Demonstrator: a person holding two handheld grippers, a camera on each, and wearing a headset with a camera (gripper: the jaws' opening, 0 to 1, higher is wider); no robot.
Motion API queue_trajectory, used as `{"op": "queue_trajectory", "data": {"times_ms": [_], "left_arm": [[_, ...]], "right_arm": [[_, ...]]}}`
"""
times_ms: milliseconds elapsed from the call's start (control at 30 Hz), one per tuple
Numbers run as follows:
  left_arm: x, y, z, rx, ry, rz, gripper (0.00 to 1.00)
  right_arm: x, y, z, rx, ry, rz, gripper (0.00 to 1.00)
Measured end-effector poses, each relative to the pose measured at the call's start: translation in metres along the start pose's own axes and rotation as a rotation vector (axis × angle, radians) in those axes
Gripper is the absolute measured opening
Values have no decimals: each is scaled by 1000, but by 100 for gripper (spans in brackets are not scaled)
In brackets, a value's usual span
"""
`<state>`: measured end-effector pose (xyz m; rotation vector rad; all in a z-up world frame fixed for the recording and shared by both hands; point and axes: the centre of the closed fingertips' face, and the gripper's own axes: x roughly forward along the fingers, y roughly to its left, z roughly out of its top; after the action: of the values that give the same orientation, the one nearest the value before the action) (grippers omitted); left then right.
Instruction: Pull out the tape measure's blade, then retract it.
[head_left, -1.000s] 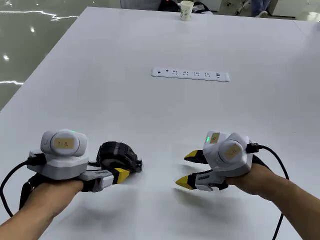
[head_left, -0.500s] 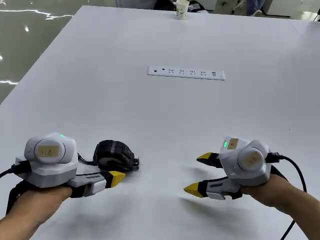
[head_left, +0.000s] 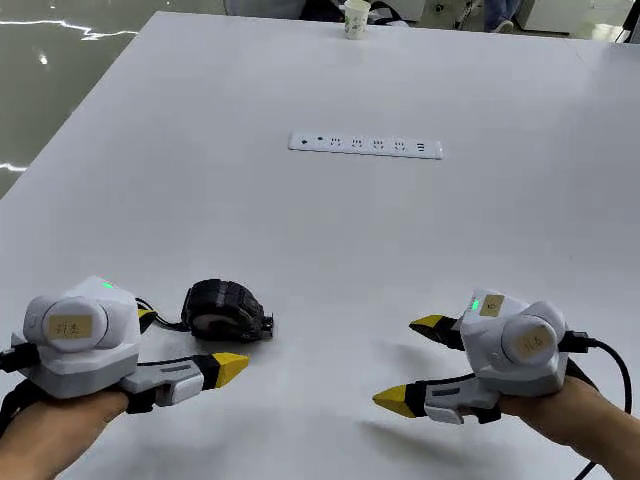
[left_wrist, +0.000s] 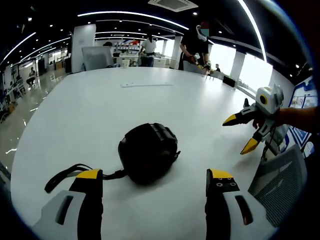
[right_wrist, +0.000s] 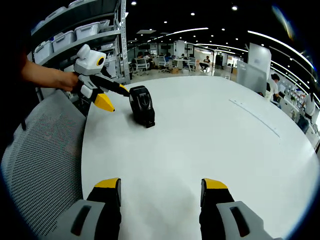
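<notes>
Both claws have drawn back toward the person. The left gripper (head_left: 187, 342), jaws spread wide and holding nothing, now sits just short of the black tape measure (head_left: 225, 310), which lies free on the white table (head_left: 330, 230). The right gripper (head_left: 410, 361), equally open and empty, has moved well clear. With no blade showing, the pull-and-retract looks finished; a power strip (head_left: 365, 146) lies beyond.

Open office: rows of desks (right_wrist: 172, 63), strip lights (left_wrist: 132, 14).
</notes>
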<state>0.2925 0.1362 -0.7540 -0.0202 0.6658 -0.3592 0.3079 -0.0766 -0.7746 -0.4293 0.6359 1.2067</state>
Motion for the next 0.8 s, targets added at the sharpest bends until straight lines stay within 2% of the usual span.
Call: {"op": "queue_trajectory", "data": {"times_ms": [267,433,667,800], "left_arm": [[-4,-9,0,35,-36,-33,87],[-8,-14,-1,74,-39,-43,90],[-11,-16,0,82,-57,-52,94],[-14,-18,1,96,-65,-58,94]], "right_arm": [[-6,9,5,39,-67,0,73],[-9,12,5,47,-82,-5,80],[-13,12,6,67,-122,-33,84],[-15,12,6,68,-129,-44,87]]}}
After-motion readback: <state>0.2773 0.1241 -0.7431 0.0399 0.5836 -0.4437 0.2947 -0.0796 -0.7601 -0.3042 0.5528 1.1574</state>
